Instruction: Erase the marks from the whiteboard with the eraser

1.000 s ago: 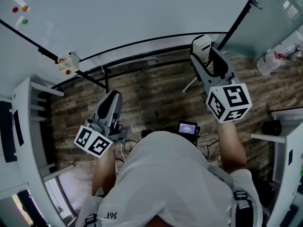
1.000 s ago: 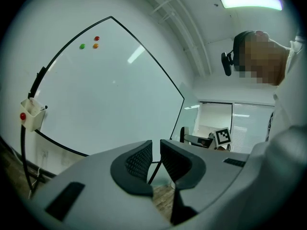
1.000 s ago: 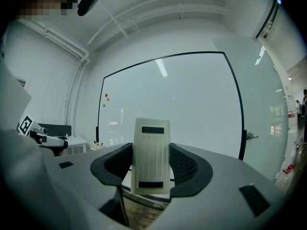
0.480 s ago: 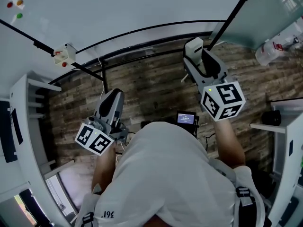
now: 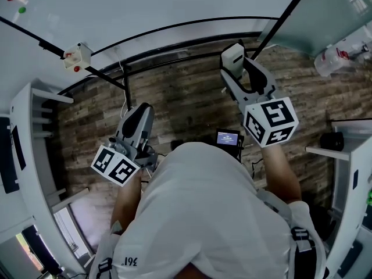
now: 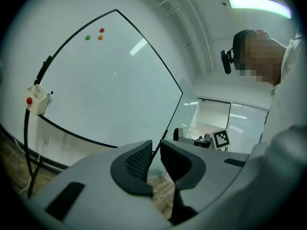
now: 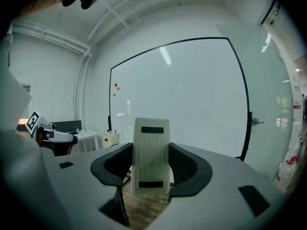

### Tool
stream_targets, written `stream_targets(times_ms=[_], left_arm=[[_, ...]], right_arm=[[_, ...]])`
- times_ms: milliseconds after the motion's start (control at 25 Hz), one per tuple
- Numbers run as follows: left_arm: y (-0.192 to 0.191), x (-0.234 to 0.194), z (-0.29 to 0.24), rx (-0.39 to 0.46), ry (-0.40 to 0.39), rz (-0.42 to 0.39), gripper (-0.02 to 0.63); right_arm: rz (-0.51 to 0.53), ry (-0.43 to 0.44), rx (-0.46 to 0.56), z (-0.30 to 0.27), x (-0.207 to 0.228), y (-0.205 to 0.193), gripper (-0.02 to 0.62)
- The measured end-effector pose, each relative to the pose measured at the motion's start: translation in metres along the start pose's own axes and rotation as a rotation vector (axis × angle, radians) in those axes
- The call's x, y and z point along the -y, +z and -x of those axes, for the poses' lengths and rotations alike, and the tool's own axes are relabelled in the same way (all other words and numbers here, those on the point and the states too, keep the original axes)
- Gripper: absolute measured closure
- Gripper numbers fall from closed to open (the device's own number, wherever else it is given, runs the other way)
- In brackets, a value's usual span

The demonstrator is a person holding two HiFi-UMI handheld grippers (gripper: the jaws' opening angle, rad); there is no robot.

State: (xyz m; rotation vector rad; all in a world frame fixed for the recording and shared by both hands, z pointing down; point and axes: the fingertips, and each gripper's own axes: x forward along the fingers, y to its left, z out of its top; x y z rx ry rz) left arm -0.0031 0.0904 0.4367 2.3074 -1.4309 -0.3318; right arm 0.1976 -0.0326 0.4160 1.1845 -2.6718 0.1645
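Note:
The whiteboard (image 5: 151,4) fills the top of the head view and shows no pen marks that I can make out; it also stands ahead in the left gripper view (image 6: 110,80) and the right gripper view (image 7: 192,95). My right gripper (image 5: 237,73) (image 7: 151,163) is shut on a white ribbed eraser (image 5: 232,56) (image 7: 150,152), held upright a little short of the board's lower frame. My left gripper (image 5: 139,114) (image 6: 155,156) hangs lower and left, jaws almost together with nothing between them.
Three small magnets (image 5: 14,0) (image 6: 96,34) sit on the board's upper left. A small white holder (image 5: 77,57) (image 6: 37,99) hangs on the board's frame. White furniture (image 5: 35,132) stands at the left, a desk (image 5: 349,156) at the right, a plastic bag (image 5: 343,54) on the wood-pattern floor.
The right gripper with the eraser has drifted slightly left. The board's lower frame sits higher in the head view. The left gripper has barely moved.

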Motion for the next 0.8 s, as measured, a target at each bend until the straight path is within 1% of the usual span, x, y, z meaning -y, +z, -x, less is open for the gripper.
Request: stream_targets(times_ms=[320,800], left_arm=[[-0.002,0.004,-0.0023,-0.001,-0.004,-0.003,0.551],[-0.006,-0.0003,-0.0069,-0.013,-0.004,0.001,0.551]], right_arm=[[0.017,0.002,0.004,0.0,-0.001,0.0016,0.344],[0.015,0.0,-0.002,-0.0066,0.0003,-0.0033,0.344]])
